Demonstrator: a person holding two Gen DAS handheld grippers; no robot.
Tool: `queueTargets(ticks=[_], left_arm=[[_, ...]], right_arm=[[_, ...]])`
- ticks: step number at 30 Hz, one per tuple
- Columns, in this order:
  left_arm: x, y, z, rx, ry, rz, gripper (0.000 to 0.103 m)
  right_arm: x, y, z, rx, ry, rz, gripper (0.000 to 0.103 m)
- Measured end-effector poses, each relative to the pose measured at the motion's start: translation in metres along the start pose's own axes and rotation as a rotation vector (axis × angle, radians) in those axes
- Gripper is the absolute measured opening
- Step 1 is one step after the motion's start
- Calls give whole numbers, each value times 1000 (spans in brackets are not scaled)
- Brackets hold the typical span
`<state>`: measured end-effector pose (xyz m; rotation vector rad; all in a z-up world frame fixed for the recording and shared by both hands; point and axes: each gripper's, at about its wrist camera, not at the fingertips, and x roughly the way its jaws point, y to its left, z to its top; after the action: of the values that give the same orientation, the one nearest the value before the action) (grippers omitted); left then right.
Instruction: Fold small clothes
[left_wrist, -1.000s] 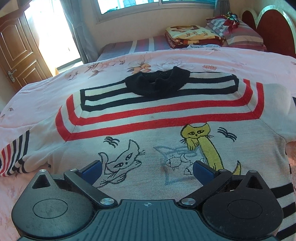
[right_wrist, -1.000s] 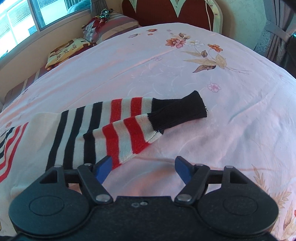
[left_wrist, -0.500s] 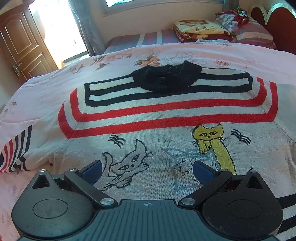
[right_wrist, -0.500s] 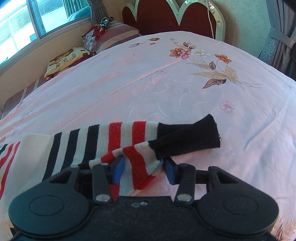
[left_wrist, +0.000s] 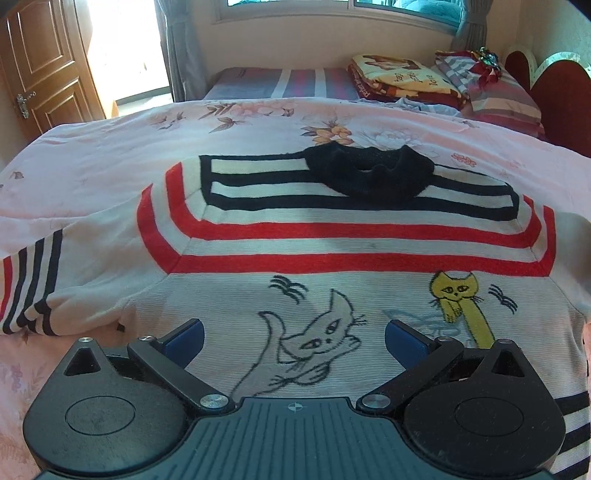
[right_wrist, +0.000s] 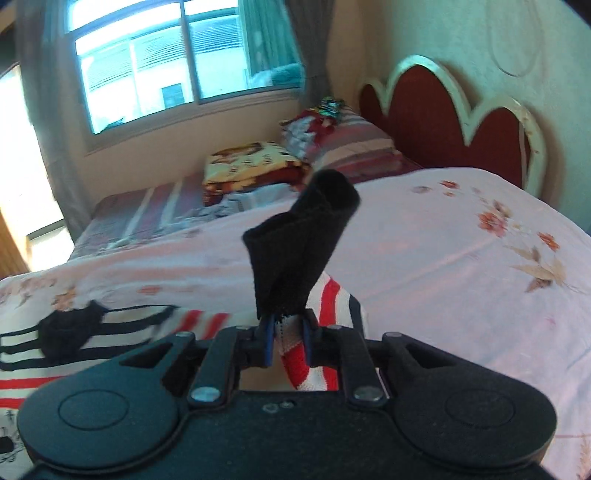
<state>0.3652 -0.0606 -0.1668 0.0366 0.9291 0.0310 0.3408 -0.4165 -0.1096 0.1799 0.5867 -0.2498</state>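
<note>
Striped cat sweater flat, sleeve lifted

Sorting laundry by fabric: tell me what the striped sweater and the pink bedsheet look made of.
Sweater: looks like knitted yarn, matte; fine ribbed rows show across the cat pattern. Bedsheet: looks like thin woven cloth, smooth, with a printed flower pattern and soft creases. Exact fibres cannot be told.

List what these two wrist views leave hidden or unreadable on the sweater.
- Hem: in the left wrist view, the sweater runs under the left tongs, hiding its bottom edge.
- Right sleeve: in the right wrist view, the right tongs cover the pinched part.
- Left sleeve cuff: cut off by the picture's left edge.
- Collar: motion-blurred in the right wrist view.
</note>
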Motion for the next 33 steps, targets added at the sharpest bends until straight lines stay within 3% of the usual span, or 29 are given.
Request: queueTargets(ticks=[7,9,11,13,15,17,20,27,33], left_arm=[[5,73,3,-77,3,-13,103],[11,86,4,-100,20,-46,103],[17,91,7,-116,46,-106,103],[21,88,9,-127,61,-173,103],[22,77,13,-141,72,-258,103],[25,58,19,-151,98,-347,103],[33,18,30,-126,129,-456,103],[70,-57,51,-160,182,-536,103],[88,-71,54,-268,107,-589,102]], right_arm=[[12,168,-33,-132,111,305,15],[28,201,-51,-153,184,352,28],[45,220,-67,-177,261,365,48],[43,225,-76,-188,273,354,48],[31,215,-73,-196,230,326,50],[9,193,-73,-193,178,264,65],[-5,157,-68,-214,143,165,68],[-20,84,-80,-139,159,37,68],[-21,48,-93,-81,170,-9,68]])
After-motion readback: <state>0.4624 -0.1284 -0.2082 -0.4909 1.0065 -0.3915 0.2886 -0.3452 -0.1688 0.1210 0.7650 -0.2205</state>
